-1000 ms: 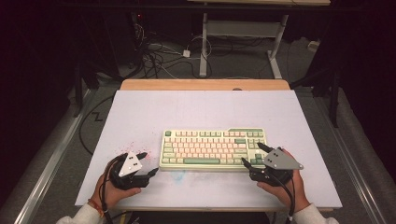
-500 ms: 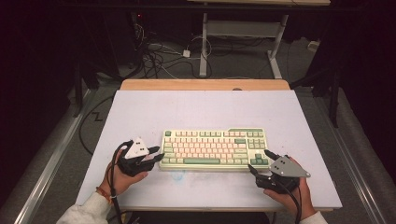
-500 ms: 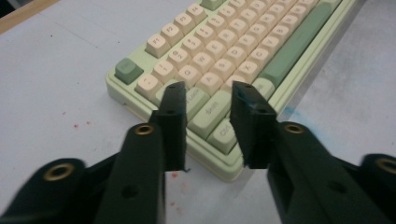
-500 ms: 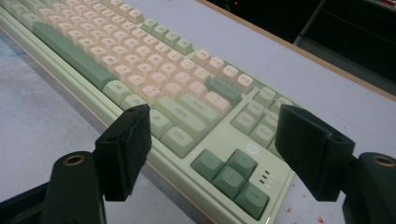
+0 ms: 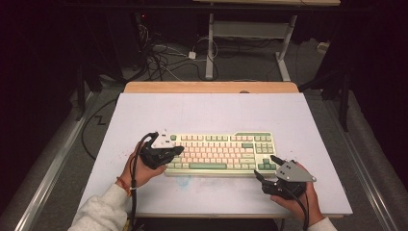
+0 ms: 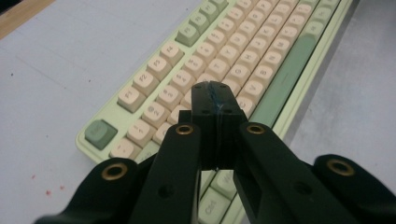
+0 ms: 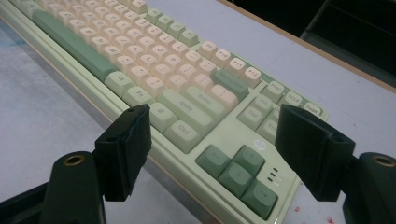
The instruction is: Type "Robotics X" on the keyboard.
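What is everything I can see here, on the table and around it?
Keyboard: one, pale green with cream and darker green keys, near the table's front.
Table: one, light grey top with a wooden far edge.
Cables: a dark tangle, on the floor behind.
Desk frame: one, white-legged, behind the table.
Left claw: black, shut with nothing in it, over the keyboard's left end.
Right claw: black, open, at the keyboard's right front corner.

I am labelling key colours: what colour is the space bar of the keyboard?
The space bar is sage green, darker than the pale green keyboard frame. The left gripper view shows it best.
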Action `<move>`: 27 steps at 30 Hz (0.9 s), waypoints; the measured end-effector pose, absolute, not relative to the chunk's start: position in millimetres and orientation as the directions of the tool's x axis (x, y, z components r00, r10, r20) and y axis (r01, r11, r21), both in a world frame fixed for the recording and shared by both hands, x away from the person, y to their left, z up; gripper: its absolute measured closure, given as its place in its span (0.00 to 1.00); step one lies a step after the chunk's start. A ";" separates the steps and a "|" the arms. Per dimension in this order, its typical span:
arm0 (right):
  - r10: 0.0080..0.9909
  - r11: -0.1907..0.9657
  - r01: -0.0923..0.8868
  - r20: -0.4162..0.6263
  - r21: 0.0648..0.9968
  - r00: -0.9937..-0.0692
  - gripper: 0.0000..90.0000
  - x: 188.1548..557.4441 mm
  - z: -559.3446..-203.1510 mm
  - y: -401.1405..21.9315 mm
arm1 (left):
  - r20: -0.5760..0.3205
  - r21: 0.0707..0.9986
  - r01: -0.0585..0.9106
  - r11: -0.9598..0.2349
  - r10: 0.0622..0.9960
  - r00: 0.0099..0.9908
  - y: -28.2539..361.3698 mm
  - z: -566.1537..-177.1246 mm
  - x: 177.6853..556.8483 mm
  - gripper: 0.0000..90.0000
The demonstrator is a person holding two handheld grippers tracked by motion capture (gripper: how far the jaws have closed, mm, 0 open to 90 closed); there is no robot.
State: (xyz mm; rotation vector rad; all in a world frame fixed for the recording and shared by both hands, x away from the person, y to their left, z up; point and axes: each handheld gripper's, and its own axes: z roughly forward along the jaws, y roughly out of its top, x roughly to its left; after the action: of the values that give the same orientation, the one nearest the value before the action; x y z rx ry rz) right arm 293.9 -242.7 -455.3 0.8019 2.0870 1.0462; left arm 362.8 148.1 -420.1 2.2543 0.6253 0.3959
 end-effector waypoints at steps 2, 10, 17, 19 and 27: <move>0.755 0.491 0.225 -0.283 0.841 -0.591 0.30 293.8 -455.3 -242.4 | 0.083 0.738 0.312 -0.598 0.540 0.838 142.8 -417.7 365.9 0.97; 0.753 0.495 0.224 -0.286 0.840 -0.592 0.30 293.0 -454.8 -241.5 | 0.099 0.713 0.293 -0.637 0.506 0.857 116.0 -414.3 373.8 0.97; 0.752 0.504 0.229 -0.292 0.833 -0.592 0.30 293.8 -456.2 -241.1 | 0.095 0.679 0.295 -0.672 0.480 0.872 92.4 -416.5 386.7 0.97; 0.751 0.503 0.232 -0.289 0.833 -0.594 0.30 294.1 -456.6 -241.4 | 0.099 0.663 0.299 -0.686 0.476 0.874 87.1 -417.6 391.4 0.97; 0.746 0.508 0.231 -0.291 0.830 -0.599 0.30 293.9 -456.8 -242.2 | 0.107 0.604 0.313 -0.733 0.464 0.880 68.4 -429.6 404.9 0.97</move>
State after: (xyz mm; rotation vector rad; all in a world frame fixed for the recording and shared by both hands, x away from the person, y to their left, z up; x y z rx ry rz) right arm 293.9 -242.2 -456.8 0.7951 2.1031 1.0254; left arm 404.9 68.4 -429.6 2.4499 0.5588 0.3356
